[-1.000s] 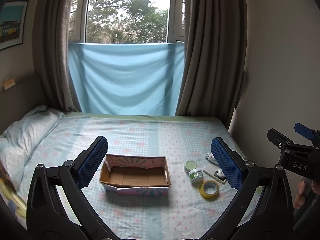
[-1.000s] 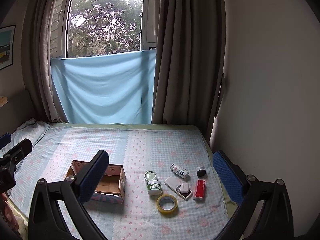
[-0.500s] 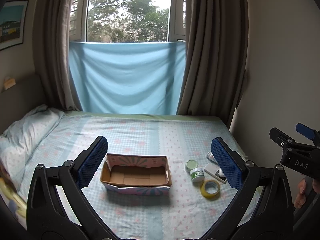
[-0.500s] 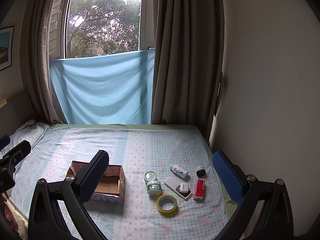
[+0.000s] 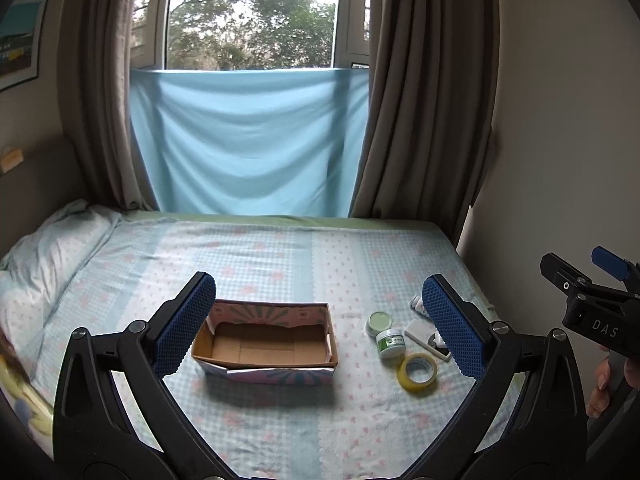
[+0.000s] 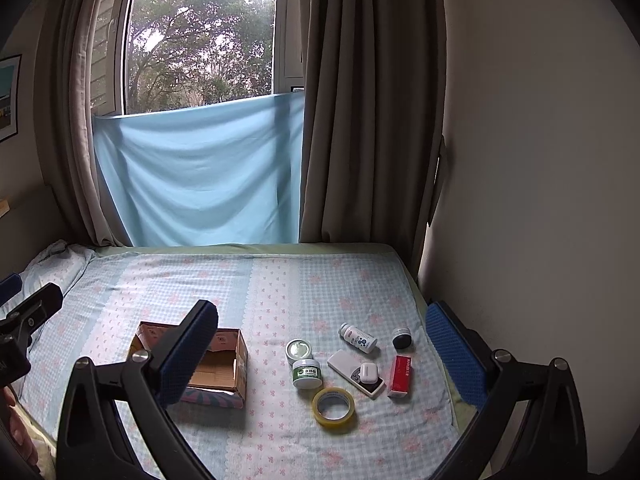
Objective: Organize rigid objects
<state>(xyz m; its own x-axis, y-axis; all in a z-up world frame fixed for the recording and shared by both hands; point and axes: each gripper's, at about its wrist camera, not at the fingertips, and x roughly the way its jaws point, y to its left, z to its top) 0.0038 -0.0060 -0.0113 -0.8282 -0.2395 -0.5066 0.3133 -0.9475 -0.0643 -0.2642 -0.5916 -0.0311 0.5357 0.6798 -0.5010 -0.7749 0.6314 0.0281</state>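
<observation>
On your far left lies the pillow [image 5: 48,248], then your left gripper [image 5: 320,332], its jaws spread wide and holding nothing. It hangs over the near edge of the bed [image 5: 280,256], with the open cardboard box [image 5: 266,342] framed between its fingers; the box's long axis runs left to right across your view, and its floor looks bare.

Further right, well apart from the box, sits the cluster you have to sort: a round tin [image 6: 298,349], a green-labelled jar [image 6: 307,374] just in front of it, and a yellow tape roll [image 6: 334,404] nearest you. Then come a flat white device [image 6: 354,372] with a small white case [image 6: 368,373] resting on it, a white bottle [image 6: 357,337] lying on its side, a red box [image 6: 400,374] and a small dark jar [image 6: 401,338].

Your right gripper [image 6: 320,356] is likewise wide apart and empty, and the cluster lies straight ahead between its fingers. That hand is the nearer one, so I judge the first pick is yours on the right; the tape roll is closest.
</observation>
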